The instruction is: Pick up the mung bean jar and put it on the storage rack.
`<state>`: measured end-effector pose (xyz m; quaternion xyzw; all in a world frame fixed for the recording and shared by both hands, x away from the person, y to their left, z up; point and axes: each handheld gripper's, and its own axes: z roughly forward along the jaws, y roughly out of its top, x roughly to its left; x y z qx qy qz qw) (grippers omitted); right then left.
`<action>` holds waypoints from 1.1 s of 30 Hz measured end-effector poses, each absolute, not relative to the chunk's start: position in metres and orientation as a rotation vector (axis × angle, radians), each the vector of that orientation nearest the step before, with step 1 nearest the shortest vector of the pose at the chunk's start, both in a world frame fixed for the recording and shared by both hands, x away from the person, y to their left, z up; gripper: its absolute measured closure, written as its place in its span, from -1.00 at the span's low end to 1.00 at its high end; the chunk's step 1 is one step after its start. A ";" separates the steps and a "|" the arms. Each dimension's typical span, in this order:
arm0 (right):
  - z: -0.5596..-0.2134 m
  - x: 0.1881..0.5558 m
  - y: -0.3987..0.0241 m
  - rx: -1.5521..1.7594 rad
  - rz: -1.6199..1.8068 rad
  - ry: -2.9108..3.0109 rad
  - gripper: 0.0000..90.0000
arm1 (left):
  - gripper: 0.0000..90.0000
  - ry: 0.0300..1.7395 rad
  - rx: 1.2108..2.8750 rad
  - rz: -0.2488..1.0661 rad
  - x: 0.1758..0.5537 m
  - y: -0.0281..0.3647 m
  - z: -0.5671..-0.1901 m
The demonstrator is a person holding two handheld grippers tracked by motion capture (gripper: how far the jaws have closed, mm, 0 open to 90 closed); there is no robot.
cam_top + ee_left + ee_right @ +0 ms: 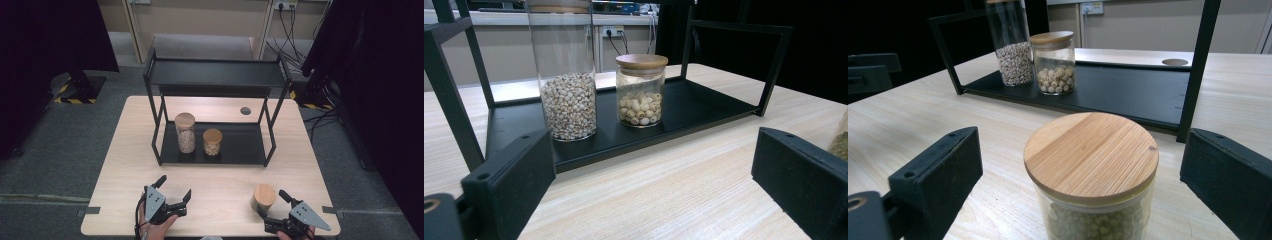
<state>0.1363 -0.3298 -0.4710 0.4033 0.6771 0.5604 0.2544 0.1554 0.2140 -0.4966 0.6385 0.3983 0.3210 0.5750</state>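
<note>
Sitting on counter (125, 165) front-right, just before right claw (272, 207): wood-lidded jar (1091, 170), between wide-open jaws, not gripped. Left claw (175, 189) gaping too, holding nothing, well apart from jar, w/ two jars on black rack (240, 145) beyond.

A black two-tier rack (272, 145) stands on the pale wooden counter (125, 150), two lidded jars, tall jar (185, 132) and short jar (212, 142), side by side on its lower shelf.

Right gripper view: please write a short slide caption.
Open right gripper around a wooden-lidded jar; two jars on the black shelf.
</note>
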 end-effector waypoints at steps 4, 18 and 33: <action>-0.472 0.138 -0.328 1.097 1.510 1.847 -0.92 | -0.93 0.933 1.495 0.752 0.155 0.214 -0.497; -0.476 0.145 -0.321 1.092 1.452 1.862 -0.89 | -0.93 0.930 1.500 0.749 0.156 0.214 -0.497; -0.479 0.150 -0.316 1.097 1.431 1.867 -0.81 | -0.93 0.928 1.502 0.748 0.156 0.214 -0.497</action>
